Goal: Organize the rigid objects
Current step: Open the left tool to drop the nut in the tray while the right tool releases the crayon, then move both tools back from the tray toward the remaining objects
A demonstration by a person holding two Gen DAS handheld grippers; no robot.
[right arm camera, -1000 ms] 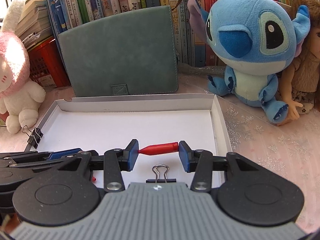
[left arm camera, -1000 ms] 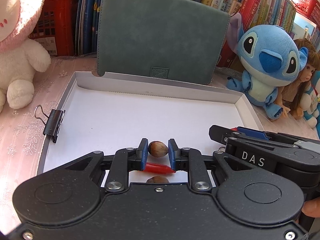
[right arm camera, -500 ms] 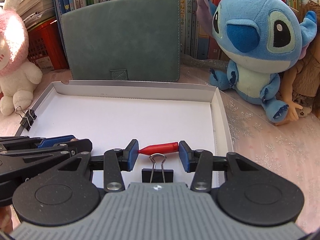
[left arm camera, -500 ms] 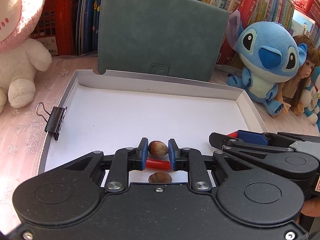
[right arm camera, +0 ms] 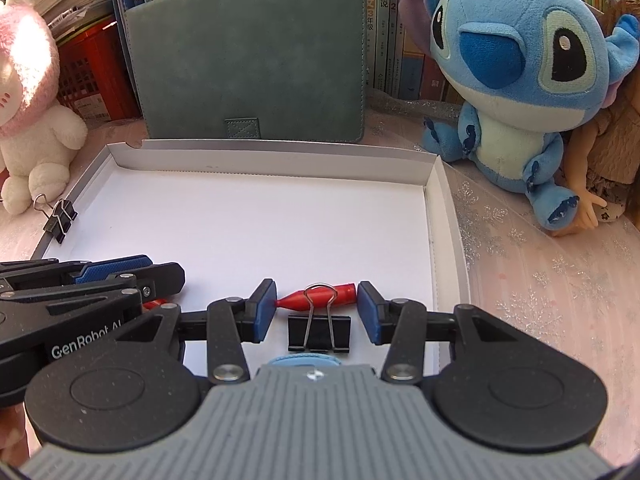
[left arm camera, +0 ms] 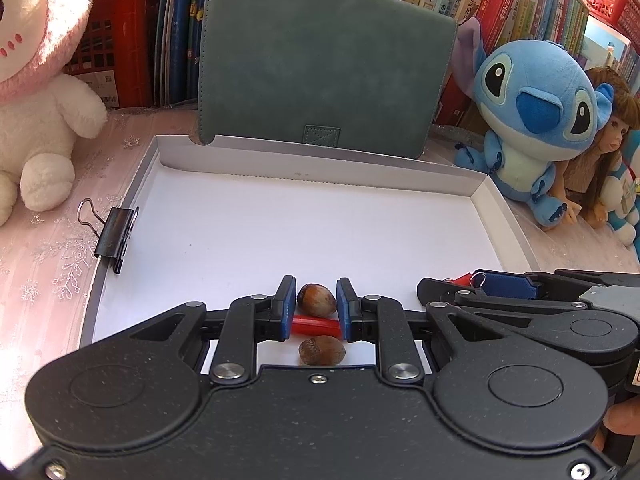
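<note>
the step in hand, as judged, is the set-down of two red cone-shaped pieces inside the white tray (right arm camera: 448, 216).

left gripper (left arm camera: 316, 312): jaws fully closed on a red piece (left arm camera: 314, 325), gripped across its length and held low over the tray's near edge. two hazelnuts lie on the tray floor here: hazelnut a (left arm camera: 316, 299) shows between the fingers beyond the red piece, and hazelnut b (left arm camera: 322, 351) lies nearer the camera. the pads do not grip either nut.

right gripper (right arm camera: 317, 310): jaws partly open and just widened. the second red piece (right arm camera: 320, 295) lies crosswise between the pads; its pointed tip touches the left pad, while its blunt end stands clear of the right pad. this piece appears released. a black binder clip (right arm camera: 319, 330) lies just in front of it, between the fingers. a second binder clip (right arm camera: 60, 216) sits on the tray's left rim.

next move, as judged: withdraw the right gripper without sweeping the red piece or the clip. then open the left jaws, keeping clear of both nuts.
</note>
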